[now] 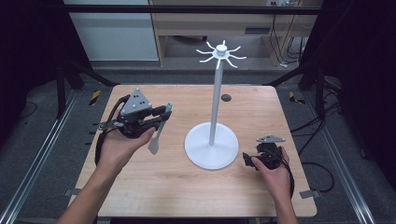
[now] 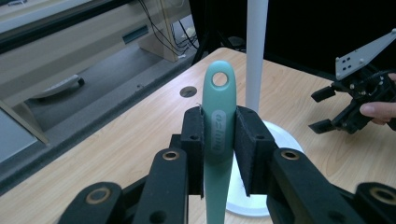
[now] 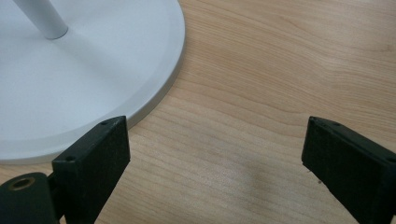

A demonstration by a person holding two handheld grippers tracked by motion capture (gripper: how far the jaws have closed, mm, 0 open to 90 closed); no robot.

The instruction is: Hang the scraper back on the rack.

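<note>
A white stand (image 1: pixel 215 100) with a round base (image 1: pixel 211 149) and several hooks at its top (image 1: pixel 221 52) rises from the middle of the wooden table. My left gripper (image 1: pixel 161 113) is lifted left of it, shut on the teal handle of a spatula (image 2: pixel 217 116). The handle's hanging hole (image 2: pixel 219 79) points away past the pads, and the grey blade (image 1: pixel 153 145) hangs down toward the table. My right gripper (image 3: pixel 215 154) sits low beside the base's right edge (image 3: pixel 154 93), open, with bare wood between its jaws. It also appears far off in the left gripper view (image 2: pixel 343 109).
A small dark round hole (image 1: pixel 226 97) lies in the table behind the stand. Metal rails run along both sides of the table. A shelf unit (image 1: pixel 215 23) and cables stand beyond the far edge.
</note>
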